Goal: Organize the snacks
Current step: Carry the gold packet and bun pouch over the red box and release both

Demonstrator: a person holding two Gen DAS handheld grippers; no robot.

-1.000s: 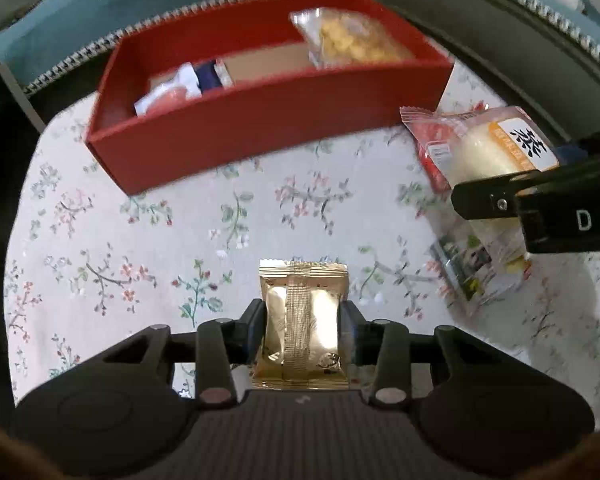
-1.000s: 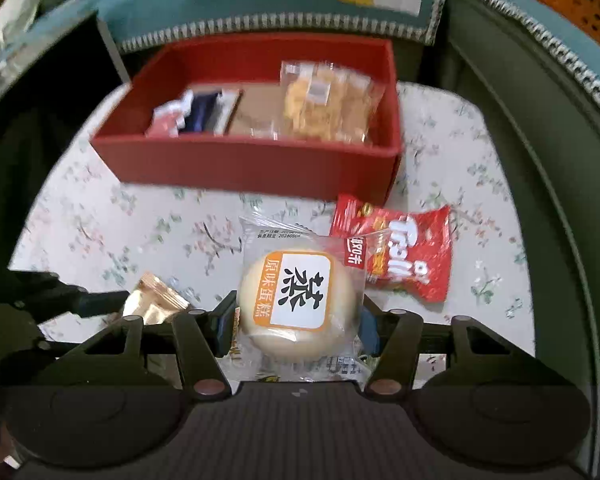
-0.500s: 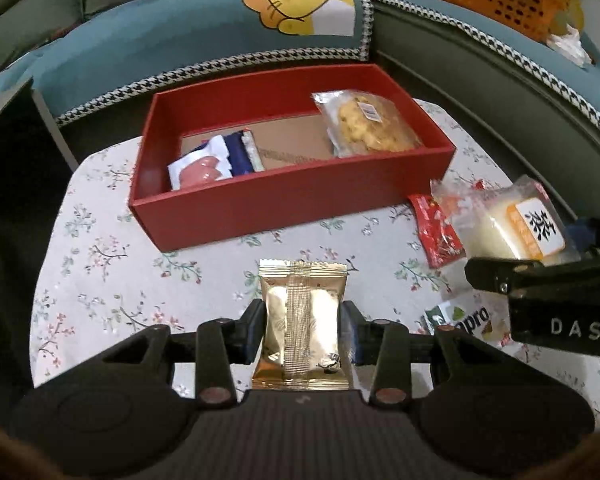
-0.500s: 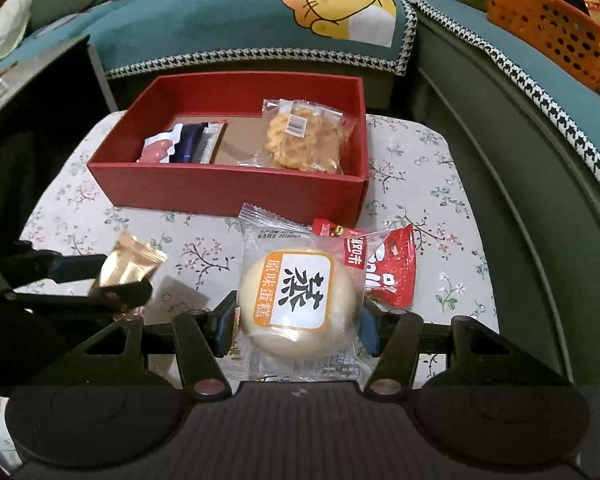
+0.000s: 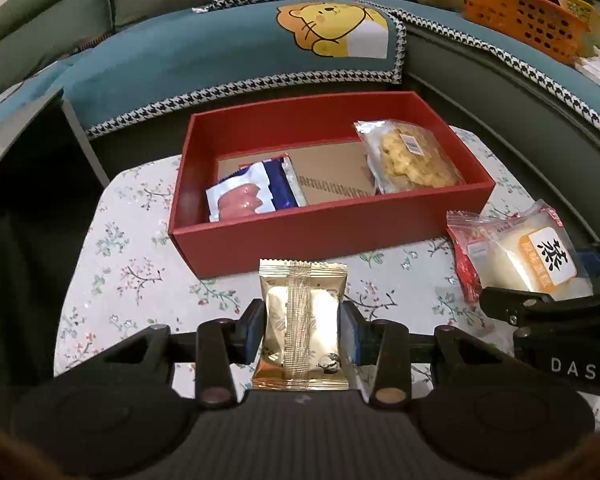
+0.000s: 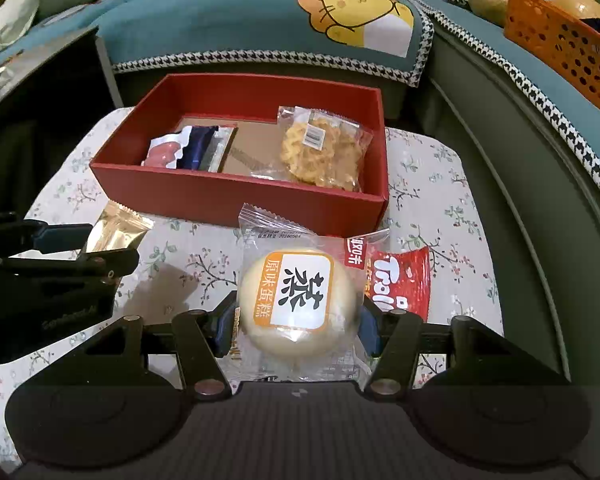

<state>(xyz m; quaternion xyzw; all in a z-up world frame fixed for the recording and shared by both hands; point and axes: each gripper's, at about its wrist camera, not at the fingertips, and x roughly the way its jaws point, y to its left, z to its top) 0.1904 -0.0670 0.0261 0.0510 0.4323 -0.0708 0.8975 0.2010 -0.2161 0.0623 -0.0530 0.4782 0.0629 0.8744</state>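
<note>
Both grippers had risen off the floral table (image 5: 132, 240): the left gripper (image 5: 303, 330) clamped the gold packet (image 5: 302, 320) and the right gripper (image 6: 298, 326) gripped the steamed cake (image 6: 298, 300), each lifted just short of the red box (image 6: 236, 196), its 2 snacks inside, ready for loading.

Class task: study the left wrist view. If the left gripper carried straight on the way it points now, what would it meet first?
Probably the near wall of the red box, directly beyond the gold packet held in the left gripper; depth is unclear, so it might meet the floral tablecloth first.
</note>
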